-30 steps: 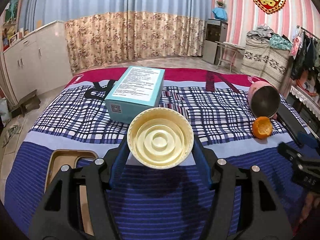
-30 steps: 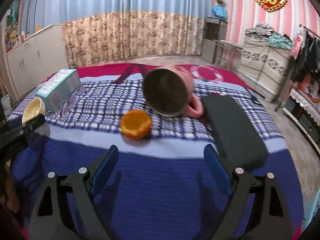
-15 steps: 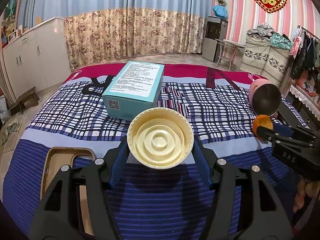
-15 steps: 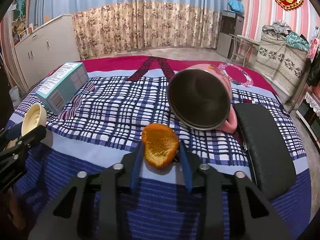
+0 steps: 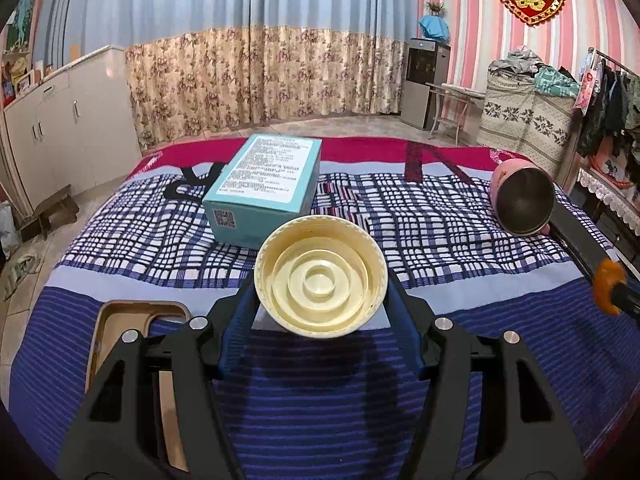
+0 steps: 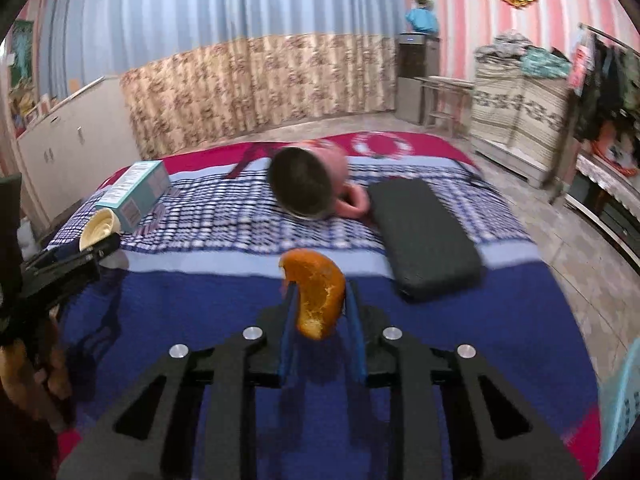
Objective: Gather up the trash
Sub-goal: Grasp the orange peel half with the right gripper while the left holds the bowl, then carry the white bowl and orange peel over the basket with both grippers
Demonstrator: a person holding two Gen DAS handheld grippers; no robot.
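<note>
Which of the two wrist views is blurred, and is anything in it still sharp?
Left wrist view: sharp throughout, the cream lid and teal box crisp. Right wrist view: motion-smeared bed cover and pink mug; only the right gripper and its orange peel stay fairly sharp.

The bedcover (image 5: 440, 220) has a blue and white check, then dark blue stripes and a red band at the far end. The box (image 5: 264, 184) is teal, the lid (image 5: 320, 276) cream, the peel (image 6: 316, 292) orange, the mug (image 6: 308, 184) pink, the case (image 6: 424, 236) black.
</note>
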